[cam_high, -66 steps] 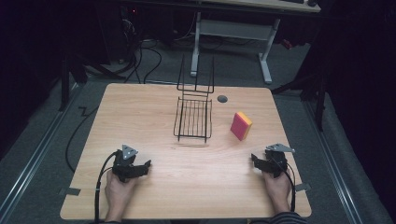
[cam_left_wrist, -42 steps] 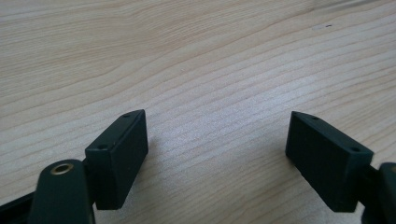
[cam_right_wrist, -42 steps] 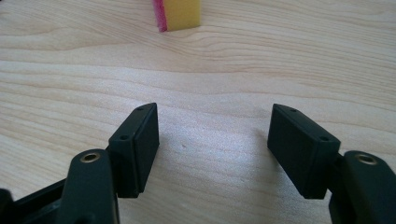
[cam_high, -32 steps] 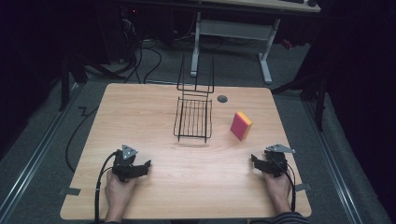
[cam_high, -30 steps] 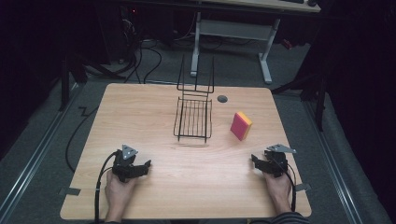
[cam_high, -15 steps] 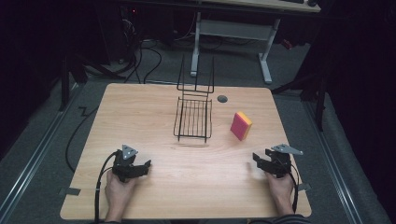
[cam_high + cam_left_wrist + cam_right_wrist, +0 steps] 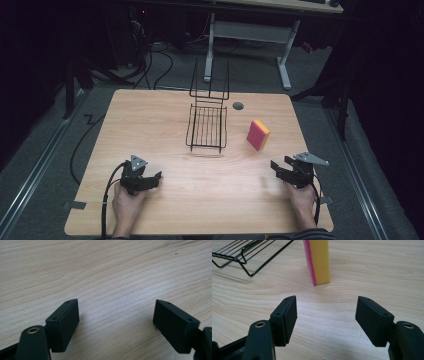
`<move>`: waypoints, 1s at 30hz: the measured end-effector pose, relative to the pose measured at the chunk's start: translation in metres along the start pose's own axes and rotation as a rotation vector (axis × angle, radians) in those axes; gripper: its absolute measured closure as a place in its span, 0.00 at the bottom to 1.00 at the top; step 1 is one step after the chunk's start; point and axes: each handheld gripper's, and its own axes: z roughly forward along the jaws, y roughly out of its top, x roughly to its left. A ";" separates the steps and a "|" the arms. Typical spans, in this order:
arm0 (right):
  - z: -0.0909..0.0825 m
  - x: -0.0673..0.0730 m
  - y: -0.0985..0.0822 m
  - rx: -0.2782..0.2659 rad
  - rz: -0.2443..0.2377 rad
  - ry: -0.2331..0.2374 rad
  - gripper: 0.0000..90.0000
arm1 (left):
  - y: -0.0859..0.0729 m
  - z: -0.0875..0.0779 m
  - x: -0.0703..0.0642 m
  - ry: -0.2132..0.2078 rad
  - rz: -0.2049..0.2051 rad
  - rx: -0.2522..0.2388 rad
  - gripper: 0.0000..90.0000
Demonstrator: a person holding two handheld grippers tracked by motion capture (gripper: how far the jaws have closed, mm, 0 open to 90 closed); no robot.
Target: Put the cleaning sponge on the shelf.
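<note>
A yellow and pink sponge [image 7: 258,134] stands on edge on the wooden table [image 7: 150,125], right of a black wire rack [image 7: 207,126]. In the right gripper view the sponge [image 7: 317,261] rises a short way ahead of the jaws, with the rack [image 7: 249,255] at the upper left. My right gripper [image 7: 278,168] sits near the table's front right, held by a hand; its jaws have just been opening and stand open with nothing between them [image 7: 325,318]. My left gripper [image 7: 154,178] rests at the front left, open over bare wood [image 7: 116,320].
A round cable hole [image 7: 238,105] lies in the table behind the rack. A white desk frame [image 7: 245,30] and cables stand on the dark floor beyond the far edge. Cables trail from both grippers off the front edge.
The right gripper has shifted slightly to the right and lifted a little. The left gripper, sponge and rack have stayed where they were.
</note>
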 end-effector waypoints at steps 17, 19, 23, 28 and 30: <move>-0.005 0.007 0.029 -0.024 -0.036 0.024 0.38 | 0.000 0.000 0.000 0.000 0.001 0.001 0.24; -0.005 0.008 0.032 -0.027 -0.039 0.028 0.38 | 0.000 0.000 0.000 0.000 0.001 0.001 0.24; -0.003 0.009 0.038 -0.030 -0.043 0.028 0.37 | 0.000 0.000 0.000 0.000 0.001 0.001 0.24; 0.001 0.013 0.046 -0.050 -0.057 0.031 0.37 | 0.000 0.000 0.000 0.000 0.000 0.000 0.24; 0.003 0.014 0.050 -0.050 -0.053 0.035 0.37 | 0.000 0.000 0.000 0.000 0.001 0.001 0.24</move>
